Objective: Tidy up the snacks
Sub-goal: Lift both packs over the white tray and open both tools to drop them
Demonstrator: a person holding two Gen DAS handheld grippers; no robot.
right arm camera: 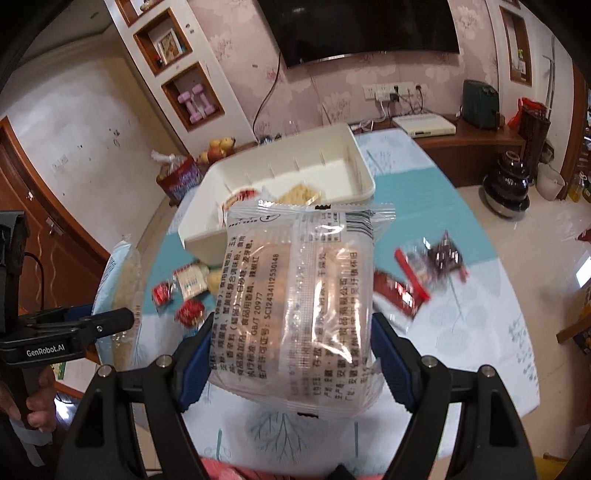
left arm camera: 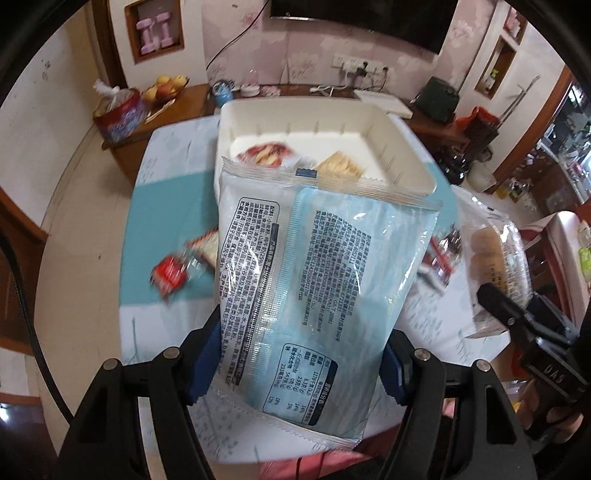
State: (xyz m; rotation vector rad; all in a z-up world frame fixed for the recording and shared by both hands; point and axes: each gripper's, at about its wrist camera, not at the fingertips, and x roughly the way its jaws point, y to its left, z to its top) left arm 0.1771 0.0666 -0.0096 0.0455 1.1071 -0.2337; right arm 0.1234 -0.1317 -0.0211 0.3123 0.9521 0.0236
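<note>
- Left gripper (left arm camera: 301, 365): jaws about half spread, blue pads pressed on both sides of a pale blue snack bag (left arm camera: 314, 288), printed back facing the camera, held up off the table.
- Right gripper (right arm camera: 291, 363): jaws likewise around half spread, clamped on a clear snack packet (right arm camera: 299, 295) with brownish contents, raised above the table.
- White bin (left arm camera: 406, 147): on the table beyond both packs, open-topped, two wrapped snacks already lying on its floor, one red and white (left arm camera: 266, 154), one a pale cracker pack (left arm camera: 341, 166).
- Table (right arm camera: 461, 325): round, covered with a teal-and-white cloth.
- Left of the blue bag, loose on the cloth: a small red wrapper (left arm camera: 170, 275) and a red-edged packet (left arm camera: 205, 245), both blurred.
- Right side of the cloth: a heap of red and dark wrappers (right arm camera: 417, 277), blurred, well apart from the bin.
- Right wrist view, near the bin's front corner: small red sweets (right arm camera: 190, 312) and a cream-labelled packet (right arm camera: 190, 282).
- Each gripper visible at the edge of the other's view, a hand (right arm camera: 33, 402) wrapped round the left handle.
- Behind: fruit bowl (left arm camera: 164, 88) on a wooden sideboard, a dark television (right arm camera: 362, 29) on the floral wall.
</note>
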